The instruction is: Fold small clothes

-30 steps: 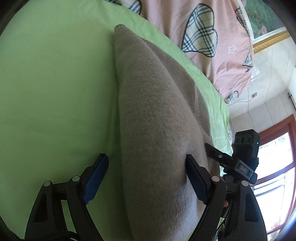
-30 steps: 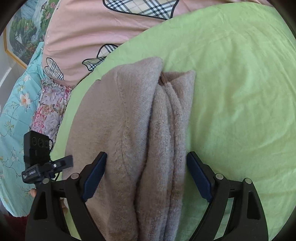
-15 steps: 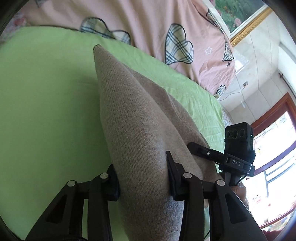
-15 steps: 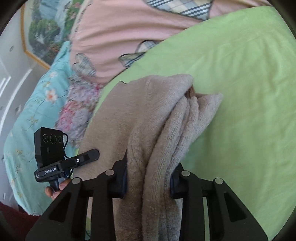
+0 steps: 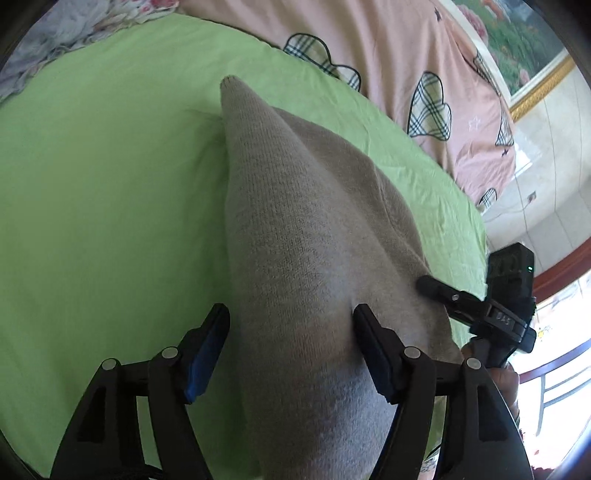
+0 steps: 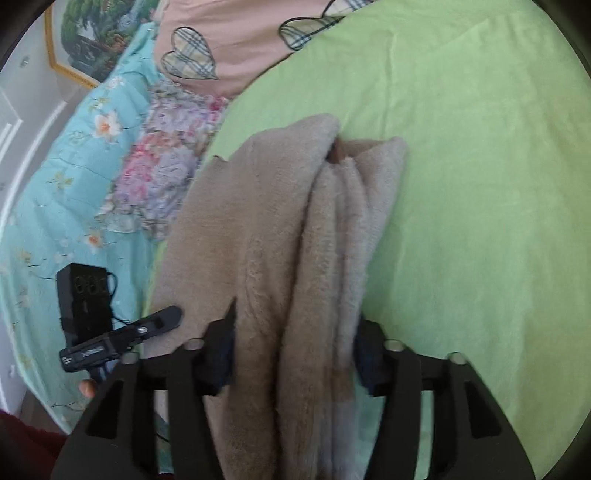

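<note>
Left wrist view: left gripper [image 5: 290,338] with its fingers spread; a ridge of the beige knit garment [image 5: 295,229] runs up between them. The right-hand pad touches the cloth, the blue pad on the other side stands just clear of it. No pinch visible. The garment rises to a pointed corner toward the far side of the green sheet [image 5: 110,177].

Right wrist view: right gripper [image 6: 295,345], fingers parted about as wide as the bundle between them. Several fleecy folds of the beige knit garment [image 6: 280,229] fill the gap and touch both pads. Frame blurred here; cannot tell whether the jaws are pinching the cloth or only bracketing it.

Garment position: lying on the green sheet [image 6: 461,184], bunched lengthwise, spanning from one gripper to the other; its left edge reaches the sheet's edge beside the floral fabric [image 6: 162,173].

Surroundings: pink quilt with plaid hearts [image 5: 406,55] along the far edge of the sheet; turquoise flowered cover [image 6: 70,177] beyond the floral fabric; framed picture [image 6: 86,35] on the wall. Each view shows the other gripper's camera unit at the frame edge.

Containers: none in view.
</note>
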